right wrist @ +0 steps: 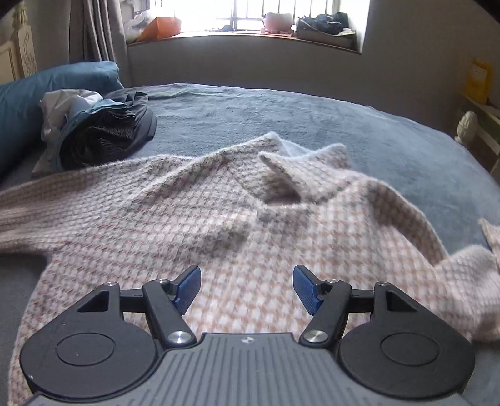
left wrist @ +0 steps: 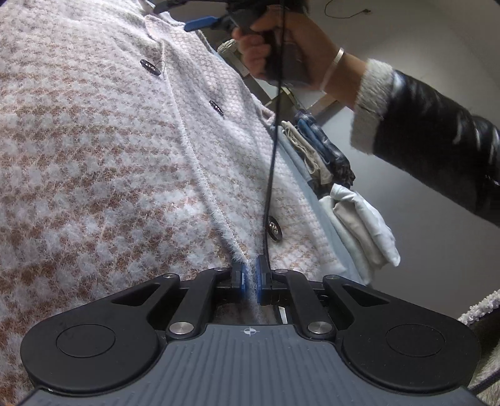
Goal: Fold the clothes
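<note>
i am working over a bed (right wrist: 281, 106) covered in a blue-grey blanket, and everything i place here is given relative to the cardigan (right wrist: 237, 225), a fluffy pink-and-white houndstooth knit spread flat across the blanket. beyond the cardigan's collar a grey wall carries a barred window (right wrist: 250, 15) with bags and an orange box on its sill. to the far left of the cardigan a pile of dark and pale clothes (right wrist: 103, 128) rests against a blue pillow (right wrist: 40, 93), with a curtain behind it.

the cardigan's long axis runs from me towards the window, collar end farthest away; one sleeve stretches off to the left, the other crumples to the right.

my left claw (left wrist: 250, 278) is closed tight on the cardigan's fuzzy front edge, near a dark button (left wrist: 274, 229). my right claw (right wrist: 247, 289) hangs just above the cardigan's body with its blue pads well apart and nothing between them. in the left wrist view my right hand (left wrist: 281, 47) grips its handle above the cardigan's far end, and folded pale cloths (left wrist: 359, 225) lie beside its right edge.
</note>
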Demonstrator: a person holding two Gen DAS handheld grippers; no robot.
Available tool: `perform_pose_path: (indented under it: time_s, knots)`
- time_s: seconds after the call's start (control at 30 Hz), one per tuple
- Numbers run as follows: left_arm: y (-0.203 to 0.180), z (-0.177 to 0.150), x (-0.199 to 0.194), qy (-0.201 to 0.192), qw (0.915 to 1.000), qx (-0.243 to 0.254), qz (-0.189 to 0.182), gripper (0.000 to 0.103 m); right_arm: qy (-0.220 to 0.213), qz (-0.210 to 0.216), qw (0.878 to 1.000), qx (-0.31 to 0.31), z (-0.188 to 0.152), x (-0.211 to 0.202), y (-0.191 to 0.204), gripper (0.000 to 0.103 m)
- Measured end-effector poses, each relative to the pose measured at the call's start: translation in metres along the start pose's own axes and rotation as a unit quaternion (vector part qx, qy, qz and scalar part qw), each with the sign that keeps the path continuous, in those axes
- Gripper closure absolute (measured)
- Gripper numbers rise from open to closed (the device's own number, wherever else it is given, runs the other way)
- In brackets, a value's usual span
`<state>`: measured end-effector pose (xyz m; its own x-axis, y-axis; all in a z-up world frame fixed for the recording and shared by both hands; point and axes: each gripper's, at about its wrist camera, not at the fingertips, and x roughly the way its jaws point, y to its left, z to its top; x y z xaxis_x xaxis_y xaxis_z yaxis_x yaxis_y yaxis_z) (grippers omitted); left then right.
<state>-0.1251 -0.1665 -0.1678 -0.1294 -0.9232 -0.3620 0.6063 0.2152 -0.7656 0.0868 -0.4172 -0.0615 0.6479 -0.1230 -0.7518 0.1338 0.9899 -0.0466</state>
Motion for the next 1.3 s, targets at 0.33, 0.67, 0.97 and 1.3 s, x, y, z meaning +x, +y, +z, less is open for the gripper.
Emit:
perform_pose_path:
  time_s: [0.33, 0.67, 0.97, 1.3]
  knots:
    - [0.01, 0.001, 0.004, 0.014, 0.9989, 0.012, -0.043, 0.098, 0.055, -0.074, 0.993, -0.071, 0.025, 0.08, -0.003, 0.051]
    - [0.015, 0.001, 0.002, 0.014, 0.9979, 0.015, -0.061, 0.098, -0.027, -0.033, 0.998, -0.039, 0.03, 0.042, -0.017, 0.094]
    - [0.016, 0.001, 0.003, 0.016, 0.9981, 0.012, -0.057, 0.097, -0.012, -0.045, 0.992, -0.116, 0.011, 0.085, 0.009, 0.088]
    - [0.012, 0.002, 0.004, 0.015, 0.9981, 0.011, -0.059, 0.098, -0.094, 0.113, 0.984, 0.102, 0.019, -0.035, -0.065, 0.066]
